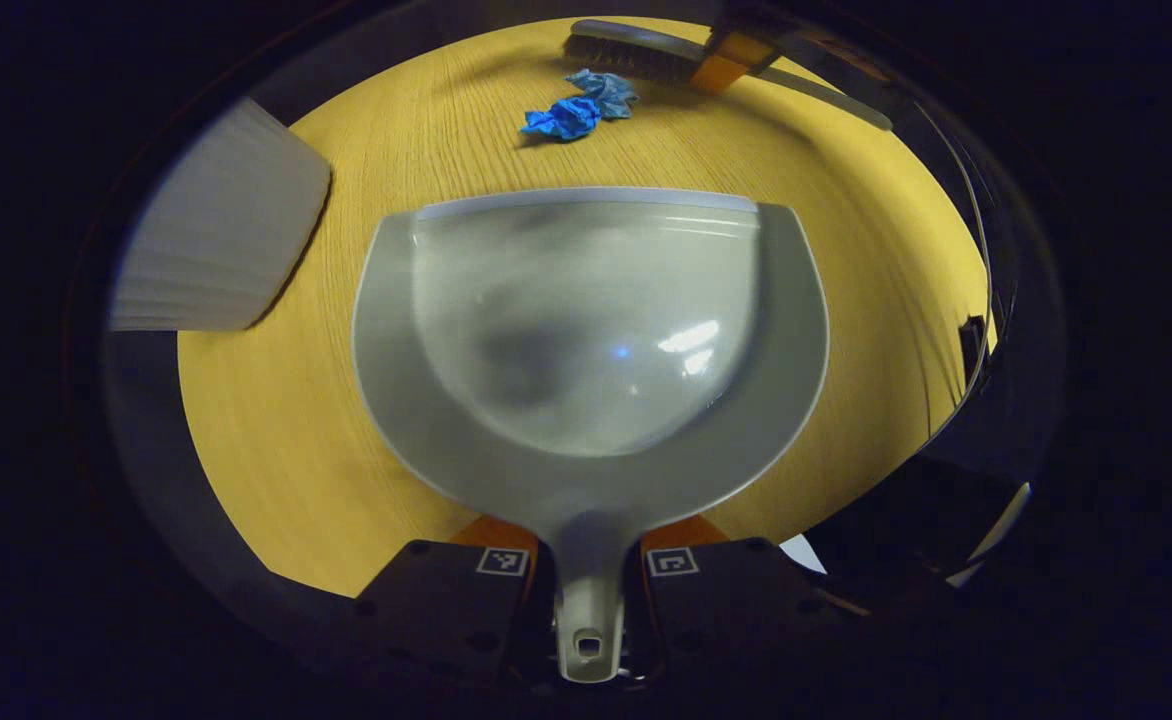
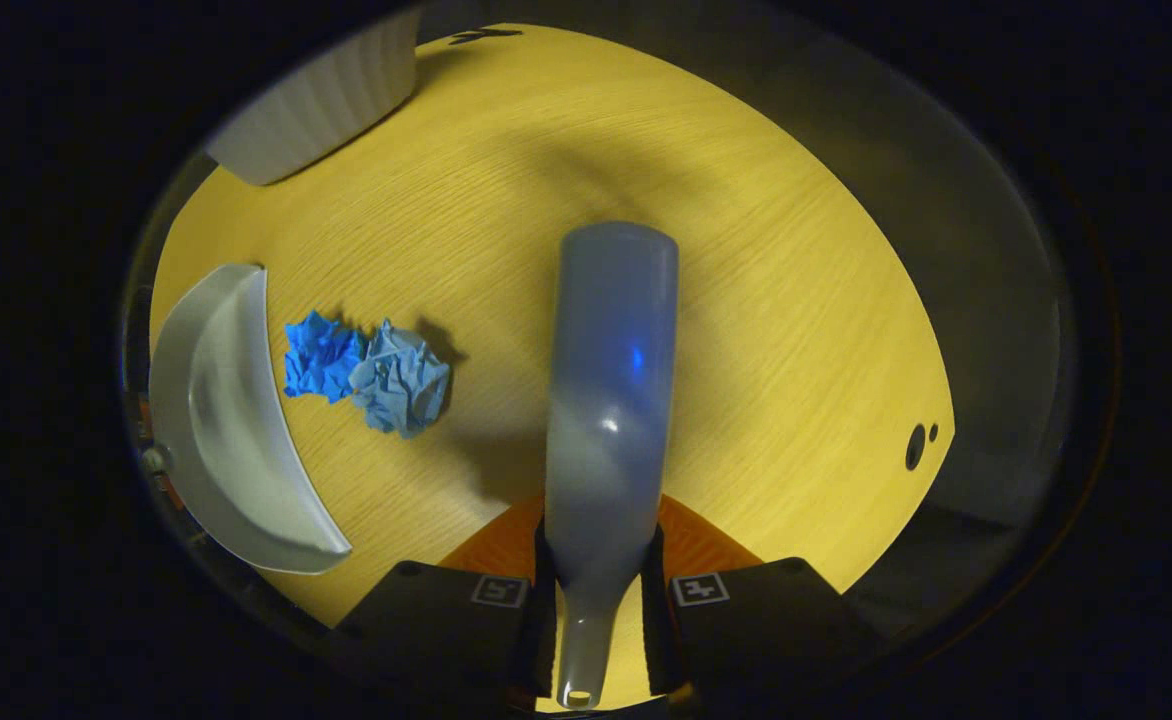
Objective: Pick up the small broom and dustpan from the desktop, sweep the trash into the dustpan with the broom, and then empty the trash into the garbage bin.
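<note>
Left gripper (image 1: 586, 590) clamped on the handle of the grey dustpan (image 1: 586, 330), both fingers pressing its sides; pan held over the yellow wood-grain desktop (image 1: 276, 430), open lip facing away from the camera. Just beyond the lip: two crumpled blue paper wads (image 1: 578, 106), touching each other, lying on the desktop. Behind the wads: small broom (image 1: 646, 55), bristles down, gripped by the far gripper. White ribbed garbage bin (image 1: 216, 250) at left of the desktop.

Right gripper (image 2: 596, 600) clenched on the broom handle (image 2: 606, 400), fingers on both sides. In the right gripper view: wads (image 2: 371, 375) left of the broom, dustpan lip (image 2: 231, 420) just beside them, bin (image 2: 316, 100) at top left
</note>
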{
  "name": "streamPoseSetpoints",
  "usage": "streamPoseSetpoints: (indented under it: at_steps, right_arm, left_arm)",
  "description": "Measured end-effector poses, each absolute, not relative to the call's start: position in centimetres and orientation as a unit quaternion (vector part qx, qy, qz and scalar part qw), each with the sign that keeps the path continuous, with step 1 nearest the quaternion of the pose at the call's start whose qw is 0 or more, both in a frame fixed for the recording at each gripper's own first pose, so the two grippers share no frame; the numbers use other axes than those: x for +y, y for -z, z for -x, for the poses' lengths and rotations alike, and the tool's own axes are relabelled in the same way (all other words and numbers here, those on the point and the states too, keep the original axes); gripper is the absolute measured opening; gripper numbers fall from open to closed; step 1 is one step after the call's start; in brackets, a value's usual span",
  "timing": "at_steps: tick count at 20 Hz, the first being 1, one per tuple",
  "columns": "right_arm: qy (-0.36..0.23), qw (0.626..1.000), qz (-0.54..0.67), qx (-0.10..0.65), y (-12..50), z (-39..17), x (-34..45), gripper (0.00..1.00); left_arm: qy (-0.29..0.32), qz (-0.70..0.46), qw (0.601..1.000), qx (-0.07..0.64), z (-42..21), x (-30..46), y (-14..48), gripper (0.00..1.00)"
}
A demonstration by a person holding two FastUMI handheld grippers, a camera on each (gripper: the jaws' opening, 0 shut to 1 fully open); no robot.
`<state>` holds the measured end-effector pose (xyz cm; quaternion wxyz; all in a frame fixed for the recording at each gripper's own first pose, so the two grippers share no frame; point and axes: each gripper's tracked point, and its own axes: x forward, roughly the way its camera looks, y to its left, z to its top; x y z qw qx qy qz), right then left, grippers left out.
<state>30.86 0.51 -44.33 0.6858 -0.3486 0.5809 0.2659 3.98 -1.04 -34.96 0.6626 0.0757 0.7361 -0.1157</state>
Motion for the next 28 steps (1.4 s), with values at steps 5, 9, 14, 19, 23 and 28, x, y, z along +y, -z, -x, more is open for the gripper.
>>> streamPoseSetpoints:
  at_steps: [5,9,14,19,23,28]
  right_arm:
    - [-0.296,0.656,0.394,0.572,44.4,-31.0,3.2,0.47]
    - [-0.376,0.600,0.427,0.563,43.7,-27.3,5.1,0.38]
    - [-0.476,0.510,0.462,0.549,43.8,-22.4,4.2,0.46]
    - [-0.530,0.460,0.442,0.558,43.5,-20.9,3.8,0.46]
    - [-0.541,0.472,0.376,0.586,42.6,-20.9,4.5,0.45]
    - [-0.552,0.538,0.176,0.612,39.1,-21.5,5.4,0.46]
  left_arm:
    - [0.111,-0.069,0.665,0.735,-3.9,-1.1,34.9,0.27]
    - [0.128,-0.065,0.674,0.725,-4.0,-0.8,35.2,0.27]
    - [0.143,-0.084,0.672,0.722,-4.5,0.0,35.0,0.27]
    - [0.155,-0.098,0.685,0.705,-3.7,0.7,35.2,0.27]
    - [0.141,-0.092,0.700,0.694,-4.5,0.2,35.6,0.27]
    - [0.132,-0.071,0.753,0.641,-5.8,0.0,34.8,0.27]
